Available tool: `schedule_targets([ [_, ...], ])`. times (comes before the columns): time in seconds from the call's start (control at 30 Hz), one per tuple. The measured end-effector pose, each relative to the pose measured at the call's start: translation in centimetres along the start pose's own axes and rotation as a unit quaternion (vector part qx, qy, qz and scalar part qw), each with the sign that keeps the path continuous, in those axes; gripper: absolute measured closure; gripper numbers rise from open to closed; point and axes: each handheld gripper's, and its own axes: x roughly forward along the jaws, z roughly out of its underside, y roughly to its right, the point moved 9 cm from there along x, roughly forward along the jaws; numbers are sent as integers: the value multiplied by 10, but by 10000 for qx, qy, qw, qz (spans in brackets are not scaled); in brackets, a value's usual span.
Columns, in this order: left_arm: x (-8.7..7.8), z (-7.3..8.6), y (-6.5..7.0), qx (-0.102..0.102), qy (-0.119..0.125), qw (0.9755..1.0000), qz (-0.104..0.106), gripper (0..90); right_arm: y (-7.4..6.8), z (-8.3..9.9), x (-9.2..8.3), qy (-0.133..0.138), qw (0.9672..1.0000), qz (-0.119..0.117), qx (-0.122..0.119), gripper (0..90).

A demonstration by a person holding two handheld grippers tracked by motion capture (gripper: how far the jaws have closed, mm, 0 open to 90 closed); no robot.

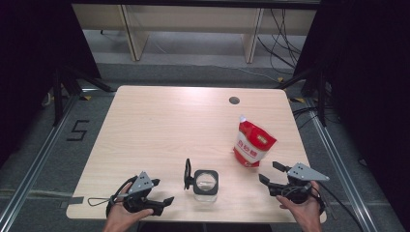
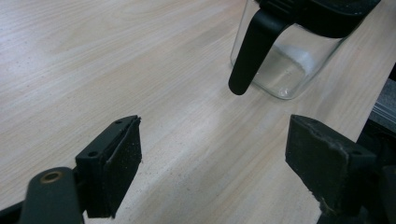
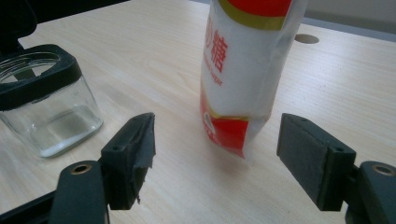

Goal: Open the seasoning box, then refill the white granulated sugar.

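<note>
Pale wood table, dark surround. Glass jar low centre, red sugar bag right of it. Left gripper and right gripper: jaws apart, nothing held.

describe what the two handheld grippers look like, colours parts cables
Both the left gripper and right gripper are black, with a grey three-cornered plate dotted with holes on top. Each has two blocky black jaws faced with dark, slightly frayed pads. A thin dark cable trails from each. No sleeves show.
</note>
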Motion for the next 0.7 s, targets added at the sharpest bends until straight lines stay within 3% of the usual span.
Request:
schedule_targets([
  [0.07,-1,3,-3,144,-168,9997,-102,181,0,0,0,-26,10000,-27,-1,277],
  [0.1,1,1,1,-37,-28,10000,-54,181,0,0,1,16,10000,-5,-34,277],
  [0.13,0,2,0,48,-119,9999,-71,181,-1,0,-1,-24,10000,-2,90,277],
  [0.23,1,1,4,-23,-57,10000,-9,181,0,0,0,29,10000,-17,76,277],
  [0.43,2,0,5,98,-70,9999,-7,181,1,0,0,42,10000,23,57,265],
  [0.5,3,0,8,83,-61,9999,47,181,6,-2,2,70,9999,42,-96,263],
  [0.53,3,0,8,83,-61,9999,47,181,6,-2,2,70,9999,42,-96,263],
  [0.57,1,2,6,159,-205,9997,12,181,5,-1,2,17,9999,77,116,263],
  [0.6,3,1,9,91,-90,9999,74,181,6,-1,4,36,9999,60,97,259],
  [0.7,4,1,11,106,-110,9998,107,181,13,-4,9,94,9998,145,43,252],
])
